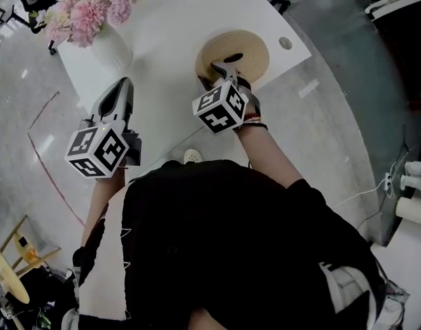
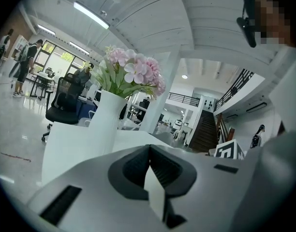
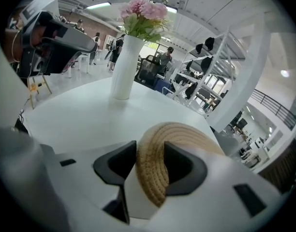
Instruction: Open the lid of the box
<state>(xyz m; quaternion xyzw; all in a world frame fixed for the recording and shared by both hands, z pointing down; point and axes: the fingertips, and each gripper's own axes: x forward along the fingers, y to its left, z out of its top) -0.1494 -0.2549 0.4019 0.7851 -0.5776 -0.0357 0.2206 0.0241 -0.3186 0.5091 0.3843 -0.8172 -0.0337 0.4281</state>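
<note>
I have the right tongs point(image 1: 225, 69) down on the near edge of the round woven box point(image 1: 255, 53), which sits on the white counter point(image 1: 169, 26) toward its far right corner, well apart from the vase point(image 1: 113, 47). In the right gripper view the straw-coloured rim of the lid point(image 3: 153, 178) stands upright between the two dark pads point(image 3: 182, 166). It fills the gap, and both pads look pressed against it, so I read these tongs as clamped on the lid at a fairly wide spread. From this angle I can't quite tell where the lid ends and the box wall begins. The lid still lies flat on the box in the head view. My left tongs point(image 1: 122, 86) hang over the near left part of the counter, pointing roughly level toward the vase. In the left gripper view their pads point(image 2: 162, 170) meet at the tips with nothing between them, so they are closed and empty. The vase is white and holds pink flowers point(image 1: 87, 9), and it stands near the counter's far left edge. The right gripper view also shows the vase beyond the box, with the left tongs up at the left of that view. Each marker cube point(image 1: 97, 150) sits just behind its tongs, close to my body. A small round hole point(image 1: 285, 43) shows in the counter just right of the box.
</note>
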